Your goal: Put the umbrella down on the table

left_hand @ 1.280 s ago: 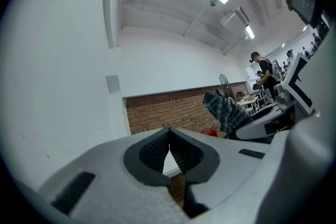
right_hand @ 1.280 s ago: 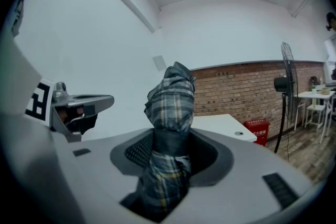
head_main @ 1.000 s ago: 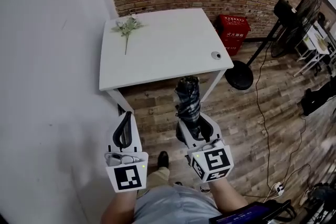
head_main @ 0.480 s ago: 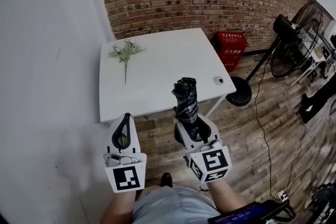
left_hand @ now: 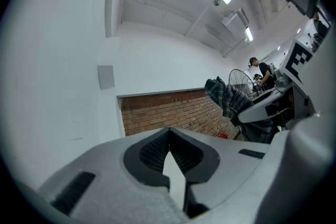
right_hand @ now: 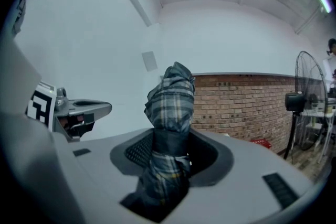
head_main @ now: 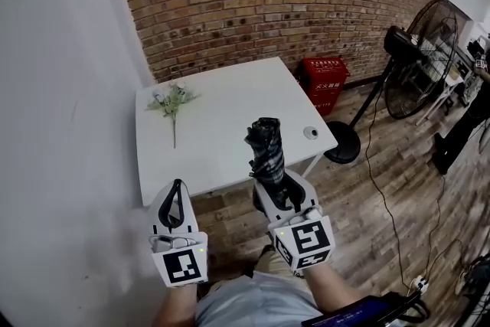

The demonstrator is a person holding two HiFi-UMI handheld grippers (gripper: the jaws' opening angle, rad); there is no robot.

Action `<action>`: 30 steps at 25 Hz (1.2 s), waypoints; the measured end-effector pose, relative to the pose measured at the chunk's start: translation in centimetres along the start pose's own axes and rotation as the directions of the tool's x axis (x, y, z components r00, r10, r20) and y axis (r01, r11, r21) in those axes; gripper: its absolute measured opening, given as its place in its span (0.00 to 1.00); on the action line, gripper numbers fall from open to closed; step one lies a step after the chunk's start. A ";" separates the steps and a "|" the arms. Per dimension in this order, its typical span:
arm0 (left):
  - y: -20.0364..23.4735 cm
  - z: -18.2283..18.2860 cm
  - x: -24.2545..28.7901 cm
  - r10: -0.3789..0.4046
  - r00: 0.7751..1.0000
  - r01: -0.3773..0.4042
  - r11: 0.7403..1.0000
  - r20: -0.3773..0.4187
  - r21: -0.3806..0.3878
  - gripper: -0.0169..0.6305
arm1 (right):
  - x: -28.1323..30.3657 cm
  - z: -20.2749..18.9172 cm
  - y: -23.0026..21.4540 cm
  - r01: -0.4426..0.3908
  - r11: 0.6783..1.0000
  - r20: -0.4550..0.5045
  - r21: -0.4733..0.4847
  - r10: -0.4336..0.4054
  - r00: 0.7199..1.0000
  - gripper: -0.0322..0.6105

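The umbrella (head_main: 266, 151) is a compact one, folded and bundled, in dark plaid cloth. It sits just below the centre of the head view and points up the frame. Its lower end is clamped between the jaws of the right gripper (head_main: 281, 188), clear of any surface. In the picture its tip overlaps the near edge of the white rectangular table (head_main: 237, 99), which fills the frame's middle.

The right gripper (head_main: 282, 194) hides the lower umbrella (head_main: 266, 149), and a round thing (head_main: 310, 132) by the right table (head_main: 230, 99) edge is too small to identify.
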State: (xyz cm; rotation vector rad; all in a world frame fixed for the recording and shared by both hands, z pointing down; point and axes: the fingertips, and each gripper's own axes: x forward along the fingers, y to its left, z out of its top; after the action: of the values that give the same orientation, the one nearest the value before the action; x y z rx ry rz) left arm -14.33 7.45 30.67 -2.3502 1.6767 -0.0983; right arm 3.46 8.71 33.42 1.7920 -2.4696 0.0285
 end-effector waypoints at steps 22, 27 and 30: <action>-1.4 -6.4 18.1 -0.002 0.989 0.004 1.000 -0.147 0.017 0.04 | 15.2 -4.4 -11.4 -0.041 0.998 -0.119 0.052 0.047 0.992 0.34; -1.1 -7.0 22.8 0.026 0.985 -0.020 0.999 -0.173 0.034 0.04 | 20.1 -4.9 -14.3 -0.079 0.995 -0.138 0.064 0.087 0.987 0.34; -0.7 -6.9 25.0 0.049 0.983 -0.043 0.998 -0.176 0.042 0.04 | 22.7 -4.7 -15.3 -0.108 0.992 -0.139 0.071 0.117 0.983 0.34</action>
State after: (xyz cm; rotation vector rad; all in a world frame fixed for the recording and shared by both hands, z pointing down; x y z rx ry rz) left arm -6.68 -16.87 35.23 -2.3327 1.7909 -0.3369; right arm 11.30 -17.28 39.44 1.6091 -2.4904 0.2368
